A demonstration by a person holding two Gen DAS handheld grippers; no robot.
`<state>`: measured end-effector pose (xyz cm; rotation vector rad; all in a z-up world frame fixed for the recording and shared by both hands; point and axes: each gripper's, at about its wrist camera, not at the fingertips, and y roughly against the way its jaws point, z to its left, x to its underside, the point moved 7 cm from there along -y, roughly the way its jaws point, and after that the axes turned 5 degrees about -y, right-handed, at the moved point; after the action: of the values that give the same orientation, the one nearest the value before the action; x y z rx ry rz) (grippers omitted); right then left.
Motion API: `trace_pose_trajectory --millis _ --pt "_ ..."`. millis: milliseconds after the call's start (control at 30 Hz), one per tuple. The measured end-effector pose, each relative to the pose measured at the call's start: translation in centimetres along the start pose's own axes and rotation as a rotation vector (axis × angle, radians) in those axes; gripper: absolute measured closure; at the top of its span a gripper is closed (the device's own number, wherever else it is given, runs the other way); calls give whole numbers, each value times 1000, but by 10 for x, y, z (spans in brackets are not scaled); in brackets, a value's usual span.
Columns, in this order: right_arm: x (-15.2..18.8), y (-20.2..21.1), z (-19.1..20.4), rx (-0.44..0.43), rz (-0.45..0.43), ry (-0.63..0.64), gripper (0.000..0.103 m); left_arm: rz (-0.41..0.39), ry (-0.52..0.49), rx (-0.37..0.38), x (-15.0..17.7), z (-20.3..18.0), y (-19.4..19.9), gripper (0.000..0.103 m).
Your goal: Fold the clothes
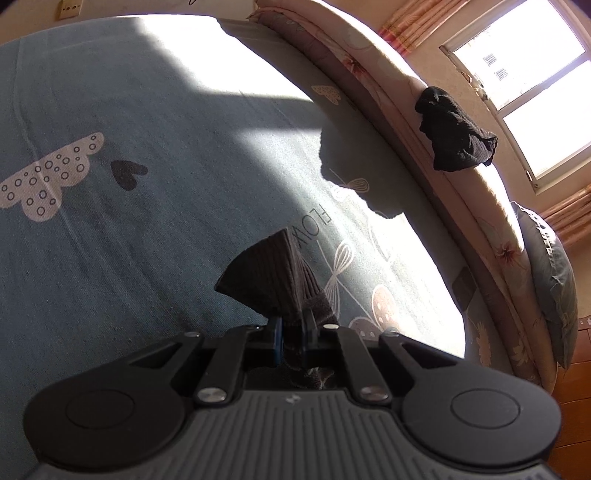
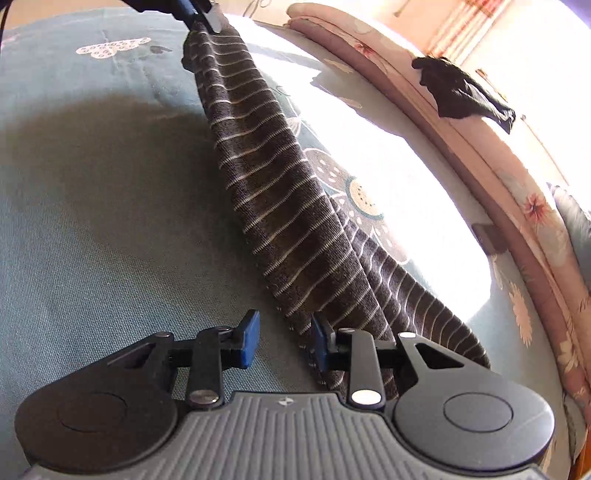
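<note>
A dark brown garment with thin white stripes (image 2: 280, 206) stretches over the teal bed sheet (image 2: 92, 203) between my two grippers. My left gripper (image 1: 291, 332) is shut on one bunched end of the garment (image 1: 266, 273), holding it above the sheet. In the right wrist view the left gripper (image 2: 199, 13) shows at the top edge with the cloth hanging from it. My right gripper (image 2: 284, 341) stands open low over the sheet. The garment's lower end drapes past its right pad (image 2: 320, 343); the left pad (image 2: 249, 339) is apart from the cloth, with bare sheet showing in the gap.
A black garment (image 1: 454, 136) lies on a folded floral quilt (image 1: 369, 62) along the bed's far right side. A grey-green pillow (image 1: 550, 280) leans beyond the quilt. A bright window (image 1: 517, 74) throws strong sunlight across the sheet. Wooden flooring (image 1: 576, 398) shows at the lower right.
</note>
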<state>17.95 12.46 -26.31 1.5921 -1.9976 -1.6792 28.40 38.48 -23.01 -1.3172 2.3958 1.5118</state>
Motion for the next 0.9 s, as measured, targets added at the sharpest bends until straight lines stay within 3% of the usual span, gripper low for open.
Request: trace_pose_trajectory --millis 67,133,233,400,500,767,900 --pt "-3 -6 5 0 -24 50 71 6 2 -7 0 0 -5 96" --pt "-7 -15 11 -5 -39 110 82 20 9 -11 -2 0 -11 95" --pt "-11 -31 14 26 -46 185 83 31 6 -39 -4 4 -21 92" --pt "-25 -43 -6 -2 3 30 83 71 -5 -108 0 20 -43 91" --pt "-29 -42 -8 1 3 10 82 98 -2 -130 6 30 -58 91" --pt "-48 -22 29 -23 -131 178 80 115 13 -125 14 39 -67 91" --pt "-59 -25 41 -61 -155 208 80 119 19 -117 15 42 -65 91"
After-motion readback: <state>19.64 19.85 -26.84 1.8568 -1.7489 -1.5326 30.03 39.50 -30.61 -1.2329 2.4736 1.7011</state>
